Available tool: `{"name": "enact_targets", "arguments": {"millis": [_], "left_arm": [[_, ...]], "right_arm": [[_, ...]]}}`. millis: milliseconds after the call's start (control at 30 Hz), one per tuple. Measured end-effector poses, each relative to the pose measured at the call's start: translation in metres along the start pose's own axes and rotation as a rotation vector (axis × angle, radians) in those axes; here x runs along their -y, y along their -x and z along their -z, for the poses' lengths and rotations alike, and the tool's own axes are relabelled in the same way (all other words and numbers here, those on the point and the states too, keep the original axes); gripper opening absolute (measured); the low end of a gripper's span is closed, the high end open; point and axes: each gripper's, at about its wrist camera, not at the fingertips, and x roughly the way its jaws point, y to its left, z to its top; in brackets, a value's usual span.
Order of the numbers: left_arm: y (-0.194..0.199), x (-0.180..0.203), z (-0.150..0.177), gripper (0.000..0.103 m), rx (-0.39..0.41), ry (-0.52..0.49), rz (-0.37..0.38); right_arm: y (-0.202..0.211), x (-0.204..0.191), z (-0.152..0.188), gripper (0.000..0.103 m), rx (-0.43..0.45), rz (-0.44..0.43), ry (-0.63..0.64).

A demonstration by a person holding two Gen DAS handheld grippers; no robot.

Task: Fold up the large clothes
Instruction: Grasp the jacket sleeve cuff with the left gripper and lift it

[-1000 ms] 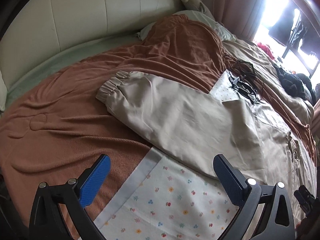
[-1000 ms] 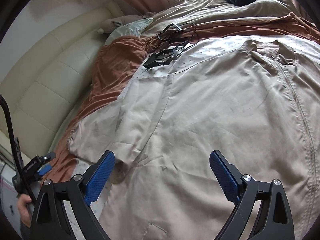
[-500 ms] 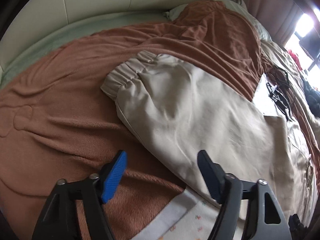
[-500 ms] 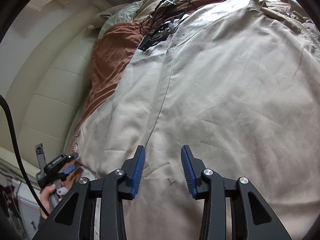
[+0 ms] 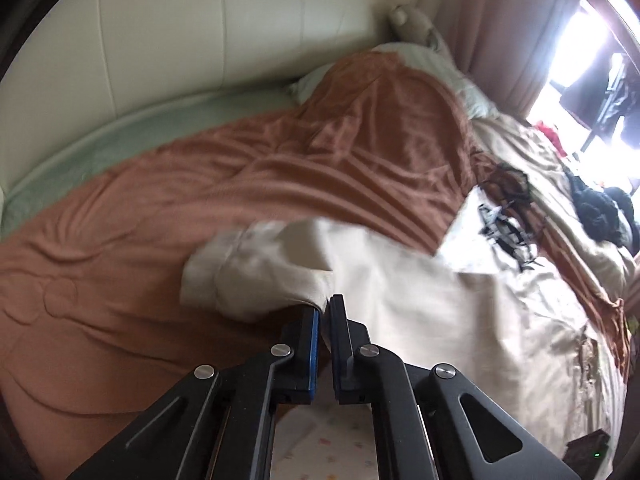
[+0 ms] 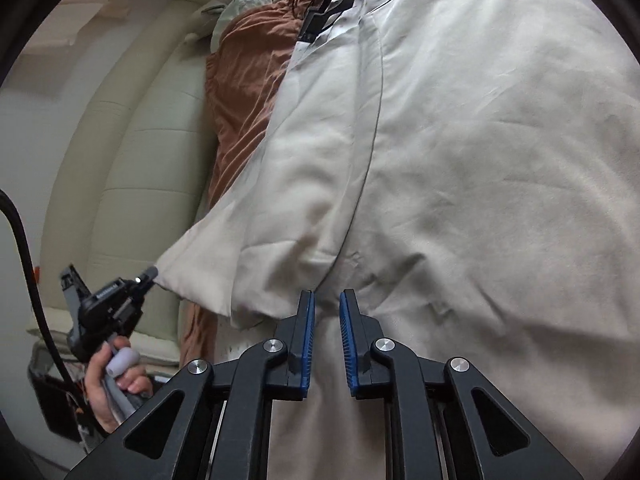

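Observation:
A large beige jacket [image 6: 480, 160] lies spread on the bed. Its left sleeve [image 5: 280, 272], with a gathered cuff [image 5: 216, 268], is lifted and blurred in the left wrist view. My left gripper [image 5: 325, 309] is shut on the sleeve's near edge. The right wrist view also shows this left gripper [image 6: 149, 273] pinching the sleeve's corner, with a hand [image 6: 116, 376] on its handle. My right gripper [image 6: 327, 300] sits low on the jacket's side below the armpit. Its jaws are closing, with a puckered fold of jacket fabric caught between the blue pads [image 6: 308, 320].
A brown blanket [image 5: 200, 208] covers the bed beside a cream padded headboard [image 5: 160, 40]. Black cables [image 5: 508, 216] lie on a white patterned sheet [image 5: 468, 248] beyond the jacket. A dark clothes pile [image 5: 600, 212] sits by the bright window [image 5: 584, 40].
The left jaws went from wide open to shut on the sleeve edge, and the sleeve rose. The right gripper dropped onto the jacket and its jaws narrowed around a fold.

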Motion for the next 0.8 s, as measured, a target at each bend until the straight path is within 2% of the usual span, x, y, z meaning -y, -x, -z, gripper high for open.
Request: {"name": "enact_targets", "arguments": {"millis": [167, 367, 500, 533, 800], "left_arm": [[0.047, 0.042, -0.016, 0.003, 0.062, -0.062, 0.074], [0.102, 0.102, -0.021, 0.003, 0.124, -0.15, 0.202], [0.129, 0.143, -0.02, 0.003, 0.146, -0.194, 0.268], [0.133, 0.151, -0.019, 0.003, 0.15, -0.203, 0.283], [0.163, 0.223, 0.0, 0.003, 0.136, -0.298, 0.409]], "right_arm": [[0.022, 0.001, -0.003, 0.016, 0.007, -0.011, -0.039], [0.098, -0.006, -0.003, 0.016, 0.111, 0.016, -0.019], [0.152, -0.006, 0.007, 0.031, 0.194, 0.054, 0.026], [0.164, -0.006, 0.01, 0.031, 0.21, 0.062, 0.04], [0.242, 0.037, 0.048, 0.032, 0.313, 0.132, 0.026]]}}
